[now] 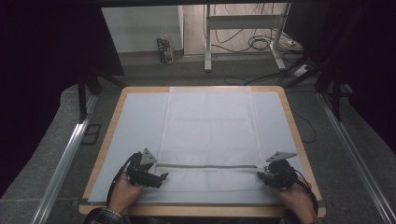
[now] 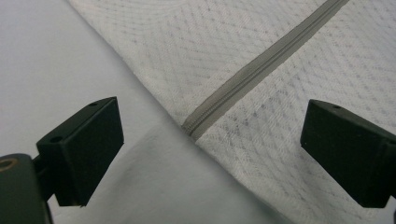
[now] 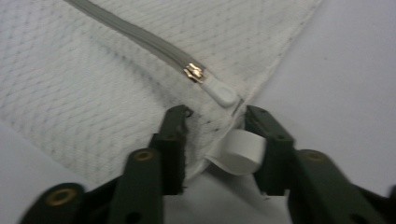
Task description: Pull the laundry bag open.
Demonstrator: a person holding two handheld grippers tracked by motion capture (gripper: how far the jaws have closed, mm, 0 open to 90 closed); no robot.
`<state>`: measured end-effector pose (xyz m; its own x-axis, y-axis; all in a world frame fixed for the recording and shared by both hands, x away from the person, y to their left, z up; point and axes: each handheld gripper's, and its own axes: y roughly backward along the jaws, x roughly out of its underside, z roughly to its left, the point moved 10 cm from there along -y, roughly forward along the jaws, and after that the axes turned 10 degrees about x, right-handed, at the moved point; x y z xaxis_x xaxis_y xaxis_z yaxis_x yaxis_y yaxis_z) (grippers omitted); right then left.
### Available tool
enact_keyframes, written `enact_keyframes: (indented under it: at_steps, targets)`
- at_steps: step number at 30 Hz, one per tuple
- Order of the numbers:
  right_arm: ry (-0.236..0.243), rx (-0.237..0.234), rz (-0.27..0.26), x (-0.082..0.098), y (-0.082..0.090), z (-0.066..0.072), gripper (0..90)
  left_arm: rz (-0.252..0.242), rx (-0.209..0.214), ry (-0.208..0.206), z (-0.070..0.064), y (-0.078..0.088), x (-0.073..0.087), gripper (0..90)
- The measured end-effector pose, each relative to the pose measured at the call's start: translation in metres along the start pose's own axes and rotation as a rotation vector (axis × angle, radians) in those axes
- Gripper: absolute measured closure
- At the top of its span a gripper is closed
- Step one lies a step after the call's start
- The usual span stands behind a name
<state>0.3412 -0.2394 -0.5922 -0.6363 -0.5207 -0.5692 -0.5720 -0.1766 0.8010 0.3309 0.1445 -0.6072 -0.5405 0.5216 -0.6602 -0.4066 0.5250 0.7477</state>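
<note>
A white quilted cover (image 1: 210, 126) lies flat on a pale mat (image 1: 135, 126), with a grey zipper (image 1: 208, 165) running across its near part. My left gripper (image 1: 161, 177) sits at the zipper's left end. In the left gripper view it (image 2: 212, 126) stands open, its jaws wide on either side of the zipper end (image 2: 194, 128). My right gripper (image 1: 260, 175) is at the cover's right corner. Its jaws (image 3: 217, 116) are closed in on the bunched fabric edge and a white loop tag (image 3: 240, 151), just below the brass slider (image 3: 194, 72) and its white pull (image 3: 219, 93).
The mat covers a wooden table (image 1: 292, 121). Metal rails (image 1: 65, 158) run along both sides on the grey floor. A desk frame (image 1: 243, 23) with cables and a small carton (image 1: 164, 49) stand beyond the far edge.
</note>
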Motion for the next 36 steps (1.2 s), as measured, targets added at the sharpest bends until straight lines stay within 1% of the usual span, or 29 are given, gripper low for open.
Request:
enact_keyframes:
  at_steps: [1, 3, 4, 5, 6, 7, 9, 10, 11, 12, 15, 17, 18, 19, 20, 21, 22, 23, 24, 25, 26, 27, 28, 29, 30, 31, 34, 35, 36]
  targets:
    - [-0.002, -0.010, -0.003, 0.001, 0.001, 0.002, 72.5, -0.004, 0.015, 0.008, -0.003, -0.001, -0.003, 6.2]
    - [-0.010, -0.029, -0.005, 0.001, 0.001, 0.002, 78.9, -0.008, 0.026, 0.014, -0.005, -0.002, -0.006, 6.5]
    - [-0.009, -0.046, -0.008, 0.000, 0.001, 0.002, 82.7, -0.018, 0.041, 0.018, -0.008, -0.002, -0.009, 6.5]
    - [-0.009, -0.046, -0.008, 0.000, 0.001, 0.002, 82.7, -0.023, 0.057, 0.018, -0.010, -0.004, -0.013, 6.5]
    - [-0.004, -0.073, -0.013, 0.000, 0.002, 0.003, 87.0, -0.029, 0.083, 0.020, -0.015, -0.008, -0.021, 6.6]
    - [-0.004, -0.073, -0.013, 0.000, 0.002, 0.003, 87.0, -0.029, 0.083, 0.020, -0.015, -0.008, -0.021, 6.8]
    - [0.012, -0.082, -0.017, -0.001, 0.002, 0.003, 87.4, -0.034, 0.121, 0.019, -0.022, -0.014, -0.032, 7.3]
    - [0.042, -0.075, -0.031, -0.001, 0.003, 0.004, 87.5, -0.036, 0.151, 0.016, -0.030, -0.020, -0.043, 7.3]
    - [0.042, -0.075, -0.031, -0.001, 0.003, 0.004, 87.5, -0.036, 0.151, 0.016, -0.030, -0.020, -0.043, 7.3]
    - [0.063, -0.064, -0.042, -0.003, 0.005, 0.004, 87.5, -0.038, 0.173, 0.013, -0.036, -0.024, -0.048, 7.2]
    - [0.066, -0.058, -0.048, -0.003, 0.006, 0.004, 87.4, -0.042, 0.237, 0.000, -0.050, -0.031, -0.061, 6.6]
    - [0.066, -0.066, -0.047, -0.004, 0.006, 0.004, 86.9, -0.039, 0.264, -0.016, -0.059, -0.037, -0.071, 4.1]
    - [0.066, -0.066, -0.047, -0.004, 0.006, 0.004, 86.9, -0.042, 0.270, -0.025, -0.062, -0.040, -0.077, 4.2]
    - [0.066, -0.069, -0.050, -0.004, 0.007, 0.004, 86.6, -0.058, 0.301, -0.027, -0.070, -0.045, -0.090, 3.9]
    - [0.066, -0.069, -0.050, -0.004, 0.007, 0.004, 86.6, -0.058, 0.301, -0.027, -0.070, -0.045, -0.090, 3.8]
    - [0.070, -0.066, -0.054, -0.005, 0.008, 0.004, 86.6, -0.062, 0.317, -0.030, -0.074, -0.048, -0.096, 3.9]
    - [0.075, -0.064, -0.055, -0.005, 0.008, 0.004, 86.6, -0.065, 0.338, -0.043, -0.082, -0.056, -0.108, 4.3]
    - [0.075, -0.064, -0.055, -0.005, 0.008, 0.004, 86.6, -0.065, 0.338, -0.043, -0.082, -0.056, -0.108, 5.0]
    - [0.080, -0.058, -0.053, -0.005, 0.008, 0.004, 86.7, -0.064, 0.332, -0.064, -0.087, -0.064, -0.119, 6.4]
    - [0.080, -0.058, -0.053, -0.005, 0.008, 0.004, 86.7, -0.064, 0.332, -0.064, -0.087, -0.064, -0.119, 7.6]
    - [0.090, -0.054, -0.058, -0.005, 0.008, 0.004, 86.8, -0.064, 0.333, -0.080, -0.093, -0.073, -0.129, 8.2]
    - [0.093, -0.053, -0.061, -0.005, 0.009, 0.004, 86.8, -0.064, 0.333, -0.080, -0.093, -0.073, -0.129, 8.6]
    - [0.093, -0.052, -0.064, -0.006, 0.009, 0.004, 86.7, -0.067, 0.338, -0.097, -0.098, -0.081, -0.140, 9.4]
    - [0.093, -0.052, -0.064, -0.006, 0.009, 0.004, 86.7, -0.067, 0.338, -0.097, -0.098, -0.081, -0.140, 10.0]
    - [0.105, -0.049, -0.077, -0.006, 0.010, 0.004, 86.7, -0.068, 0.336, -0.124, -0.104, -0.089, -0.150, 10.4]
    - [0.105, -0.049, -0.077, -0.006, 0.010, 0.004, 86.7, -0.068, 0.336, -0.124, -0.104, -0.089, -0.150, 10.5]
    - [0.114, -0.044, -0.086, -0.007, 0.011, 0.004, 86.8, -0.070, 0.327, -0.167, -0.112, -0.100, -0.166, 11.3]
    - [0.118, -0.043, -0.088, -0.007, 0.011, 0.004, 86.7, -0.066, 0.329, -0.183, -0.117, -0.108, -0.177, 11.3]
    - [0.118, -0.043, -0.088, -0.007, 0.011, 0.004, 86.7, -0.066, 0.329, -0.183, -0.117, -0.108, -0.177, 11.3]
